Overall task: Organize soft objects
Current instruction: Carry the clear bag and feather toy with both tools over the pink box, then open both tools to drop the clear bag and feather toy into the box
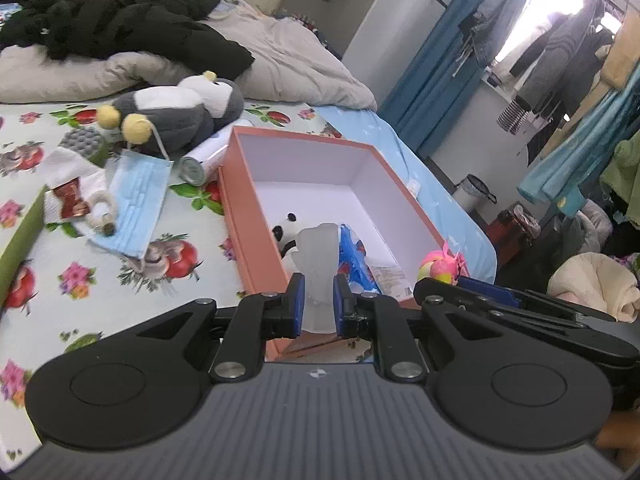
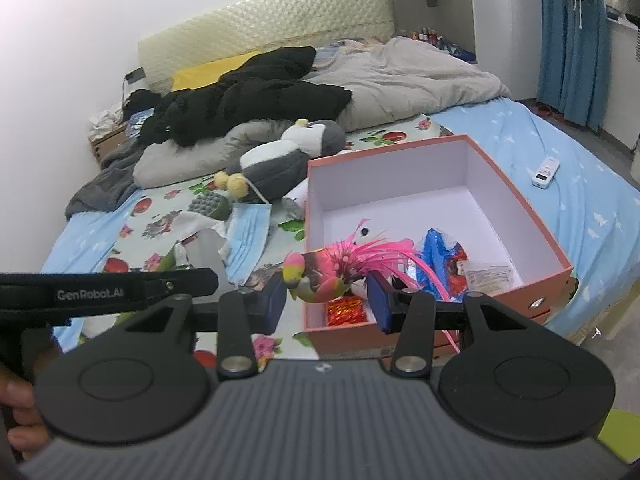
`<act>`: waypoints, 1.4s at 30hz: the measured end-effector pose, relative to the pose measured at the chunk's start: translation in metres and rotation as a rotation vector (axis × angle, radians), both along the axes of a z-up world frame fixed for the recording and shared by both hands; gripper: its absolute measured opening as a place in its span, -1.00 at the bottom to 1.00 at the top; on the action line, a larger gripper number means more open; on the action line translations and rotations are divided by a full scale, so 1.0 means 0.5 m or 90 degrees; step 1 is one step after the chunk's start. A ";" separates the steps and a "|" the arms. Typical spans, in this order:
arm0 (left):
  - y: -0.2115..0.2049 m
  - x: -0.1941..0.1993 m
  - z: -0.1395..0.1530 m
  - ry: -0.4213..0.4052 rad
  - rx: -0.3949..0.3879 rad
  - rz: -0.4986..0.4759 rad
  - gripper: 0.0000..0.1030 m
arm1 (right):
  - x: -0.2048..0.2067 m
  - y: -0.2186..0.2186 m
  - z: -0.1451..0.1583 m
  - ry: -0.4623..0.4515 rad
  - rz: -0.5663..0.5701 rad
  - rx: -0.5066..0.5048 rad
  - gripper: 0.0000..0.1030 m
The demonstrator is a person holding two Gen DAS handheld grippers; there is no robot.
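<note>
Two hand-held grippers hang over the near end of an open orange cardboard box with white lining (image 1: 240, 184), which sits on a bed with a floral fruit-print sheet (image 1: 80, 264). Left gripper (image 1: 318, 298): jaws narrow, blue pads clamped on a translucent frosted white soft piece (image 1: 318, 256) held above the box's near edge. Right gripper (image 2: 326, 296): jaws about half apart, gripping a pink and yellow soft toy with pink feathery spikes (image 2: 328, 268), over the box's near left corner. Inside the box: small black-and-white panda toy (image 1: 286, 230), blue plastic wrapper (image 2: 438, 252), red foil packet (image 2: 346, 310). Left of the box on the sheet: grey and white plush penguin with yellow feet (image 1: 180, 108), light blue face mask (image 1: 134, 208), silver can lying on its side (image 1: 204, 158). White remote control (image 2: 546, 172) lies on the blue sheet, well apart from the box.
</note>
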State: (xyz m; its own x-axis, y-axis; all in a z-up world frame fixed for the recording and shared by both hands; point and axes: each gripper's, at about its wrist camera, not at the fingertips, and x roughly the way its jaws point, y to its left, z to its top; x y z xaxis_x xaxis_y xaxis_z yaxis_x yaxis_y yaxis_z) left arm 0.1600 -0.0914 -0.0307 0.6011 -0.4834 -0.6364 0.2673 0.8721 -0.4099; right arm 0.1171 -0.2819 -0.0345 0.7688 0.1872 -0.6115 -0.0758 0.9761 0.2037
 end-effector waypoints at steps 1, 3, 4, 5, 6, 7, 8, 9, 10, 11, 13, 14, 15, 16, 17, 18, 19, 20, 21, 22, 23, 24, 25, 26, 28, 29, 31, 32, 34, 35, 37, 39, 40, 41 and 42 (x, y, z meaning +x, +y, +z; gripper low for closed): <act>-0.009 0.015 -0.004 0.003 0.003 -0.002 -0.66 | 0.010 -0.007 -0.002 0.002 -0.002 0.000 -0.08; -0.026 0.045 -0.013 0.008 0.008 -0.007 -0.66 | 0.031 -0.022 -0.007 0.007 -0.006 0.000 -0.08; -0.034 0.061 -0.018 0.012 0.011 -0.009 -0.66 | 0.043 -0.031 -0.011 0.011 -0.008 0.002 -0.08; -0.044 0.078 -0.023 0.015 0.014 -0.011 -0.66 | 0.055 -0.040 -0.015 0.015 -0.009 0.004 -0.08; -0.052 0.093 -0.028 0.019 0.016 -0.012 -0.66 | 0.070 -0.049 -0.020 0.021 -0.010 0.004 -0.08; -0.061 0.110 -0.035 0.023 0.018 -0.013 -0.66 | 0.086 -0.057 -0.027 0.027 -0.011 0.003 -0.08; -0.069 0.128 -0.042 0.029 0.019 -0.015 -0.66 | 0.100 -0.065 -0.033 0.032 -0.012 0.002 -0.08; -0.078 0.146 -0.050 0.034 0.021 -0.016 -0.66 | 0.116 -0.074 -0.041 0.039 -0.013 0.001 -0.08; -0.088 0.164 -0.058 0.040 0.024 -0.017 -0.66 | 0.130 -0.082 -0.048 0.046 -0.014 0.001 -0.08; -0.097 0.181 -0.065 0.044 0.027 -0.019 -0.66 | 0.145 -0.091 -0.056 0.052 -0.015 0.001 -0.08; -0.117 0.219 -0.082 0.056 0.032 -0.024 -0.66 | 0.176 -0.108 -0.074 0.066 -0.021 -0.002 -0.08; -0.127 0.238 -0.092 0.062 0.034 -0.026 -0.66 | 0.192 -0.118 -0.084 0.073 -0.024 -0.003 -0.08; -0.137 0.256 -0.101 0.069 0.036 -0.029 -0.66 | 0.206 -0.129 -0.095 0.081 -0.027 -0.002 -0.08; -0.147 0.275 -0.111 0.075 0.039 -0.033 -0.66 | 0.219 -0.138 -0.105 0.089 -0.031 -0.002 -0.08; -0.159 0.295 -0.122 0.080 0.041 -0.037 -0.66 | 0.232 -0.150 -0.114 0.097 -0.035 -0.001 -0.08; -0.170 0.309 -0.131 0.085 0.043 -0.041 -0.66 | 0.246 -0.162 -0.126 0.105 -0.041 -0.001 -0.08; -0.183 0.328 -0.142 0.090 0.045 -0.046 -0.66 | 0.257 -0.172 -0.135 0.111 -0.045 -0.002 -0.08; -0.194 0.343 -0.152 0.094 0.047 -0.050 -0.66 | 0.267 -0.181 -0.145 0.117 -0.048 -0.002 -0.07; -0.205 0.358 -0.163 0.100 0.050 -0.054 -0.66 | 0.278 -0.191 -0.155 0.124 -0.052 -0.002 -0.07; -0.216 0.371 -0.173 0.104 0.051 -0.058 -0.66 | 0.289 -0.199 -0.165 0.130 -0.055 -0.002 -0.07; -0.225 0.383 -0.182 0.109 0.053 -0.061 -0.66 | 0.297 -0.207 -0.174 0.137 -0.057 -0.001 -0.07; -0.234 0.394 -0.190 0.113 0.055 -0.064 -0.66 | 0.306 -0.214 -0.183 0.142 -0.059 -0.001 -0.07; -0.243 0.405 -0.199 0.117 0.059 -0.067 -0.66 | 0.314 -0.219 -0.190 0.147 -0.061 0.000 -0.07; -0.250 0.412 -0.206 0.120 0.061 -0.069 -0.65 | 0.321 -0.225 -0.198 0.151 -0.063 0.000 -0.07; -0.260 0.425 -0.219 0.125 0.064 -0.074 -0.61 | 0.333 -0.233 -0.210 0.158 -0.064 0.004 -0.05; -0.265 0.431 -0.223 0.127 0.067 -0.074 -0.48 | 0.339 -0.236 -0.217 0.164 -0.062 0.007 -0.04; -0.273 0.439 -0.230 0.137 0.075 -0.073 -0.18 | 0.347 -0.239 -0.225 0.178 -0.059 0.014 0.04; -0.273 0.438 -0.229 0.131 0.074 -0.072 -0.17 | 0.349 -0.240 -0.226 0.182 -0.062 0.016 0.17; -0.273 0.433 -0.221 0.123 0.078 -0.074 -0.17 | 0.347 -0.240 -0.226 0.182 -0.066 0.018 0.23; -0.272 0.430 -0.217 0.119 0.080 -0.072 -0.17 | 0.346 -0.239 -0.224 0.180 -0.066 0.019 0.23; -0.259 0.413 -0.202 0.110 0.079 -0.070 -0.17 | 0.334 -0.236 -0.215 0.173 -0.070 0.020 0.23; -0.251 0.400 -0.188 0.104 0.078 -0.063 -0.17 | 0.323 -0.235 -0.202 0.164 -0.072 0.025 0.23; -0.246 0.391 -0.179 0.100 0.078 -0.061 -0.17 | 0.315 -0.234 -0.194 0.158 -0.072 0.027 0.23; -0.242 0.381 -0.169 0.093 0.078 -0.059 -0.17 | 0.309 -0.233 -0.186 0.153 -0.073 0.027 0.23; -0.238 0.371 -0.158 0.085 0.077 -0.058 -0.17 | 0.299 -0.230 -0.177 0.147 -0.073 0.026 0.23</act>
State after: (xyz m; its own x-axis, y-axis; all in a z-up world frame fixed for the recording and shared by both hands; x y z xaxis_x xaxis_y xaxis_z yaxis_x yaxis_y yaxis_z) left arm 0.3456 -0.2103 -0.1097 0.4641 -0.4477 -0.7643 0.2974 0.8915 -0.3416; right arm 0.2668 -0.3970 -0.1230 0.6277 0.1343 -0.7668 0.0885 0.9663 0.2417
